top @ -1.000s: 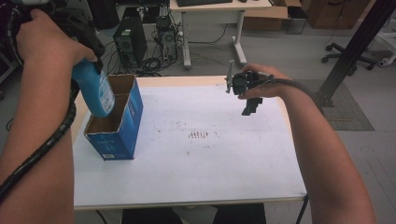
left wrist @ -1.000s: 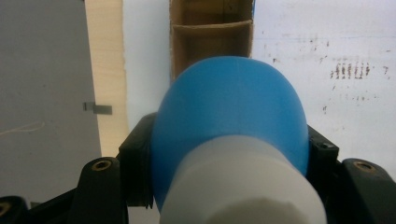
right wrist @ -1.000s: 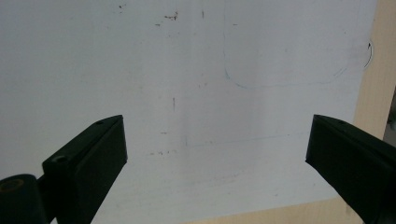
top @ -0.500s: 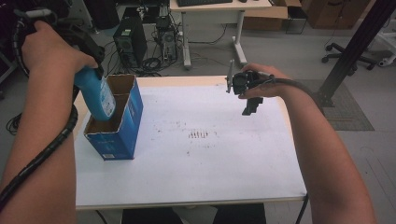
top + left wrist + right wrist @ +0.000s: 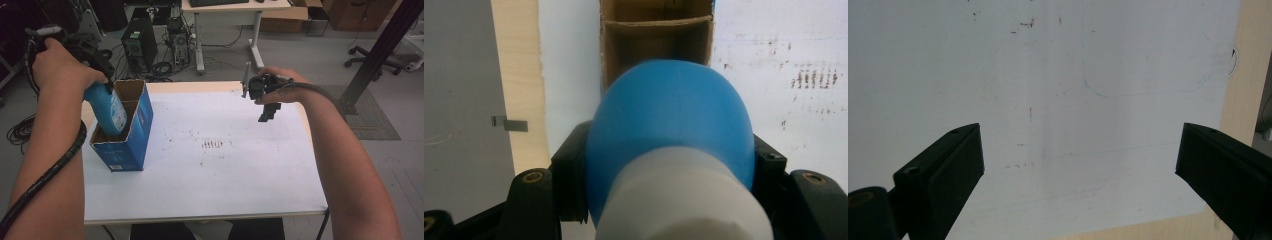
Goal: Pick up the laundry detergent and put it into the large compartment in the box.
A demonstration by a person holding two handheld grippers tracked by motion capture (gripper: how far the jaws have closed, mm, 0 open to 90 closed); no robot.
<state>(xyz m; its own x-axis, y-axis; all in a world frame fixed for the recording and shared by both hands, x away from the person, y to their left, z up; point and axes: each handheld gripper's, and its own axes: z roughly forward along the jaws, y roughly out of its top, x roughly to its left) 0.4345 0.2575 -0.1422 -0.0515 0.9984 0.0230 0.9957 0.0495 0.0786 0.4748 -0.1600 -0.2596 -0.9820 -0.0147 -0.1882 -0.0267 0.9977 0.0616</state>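
**A:** What is nearest the left gripper?

**B:** The blue bottle itself. Its 2 jaws pinch the bottle at the shoulder, with the white cap toward the camera and the rounded base pointing away. So the long axis runs straight out from the jaws, and in the high view it leans slightly with the base down.

**A:** And just past the base?

**B:** The open cardboard box. In the left gripper view a brown divider crosses it; the bottle's base sits over the nearer of the 2 cells I can see, and in the high view the lower end is already below the rim. I judge the coming move is straight along that axis, down into this cell.

**A:** Room to spare?

**B:** Tight, by my reading. The cell walls lie just beside the bottle on both sides, and the box stands near the table edge on the gripper's left.

**A:** The other hand?

**B:** The right gripper is well apart across the table, jaws spread wide over bare white surface, holding nothing. The left is plainly the nearer.
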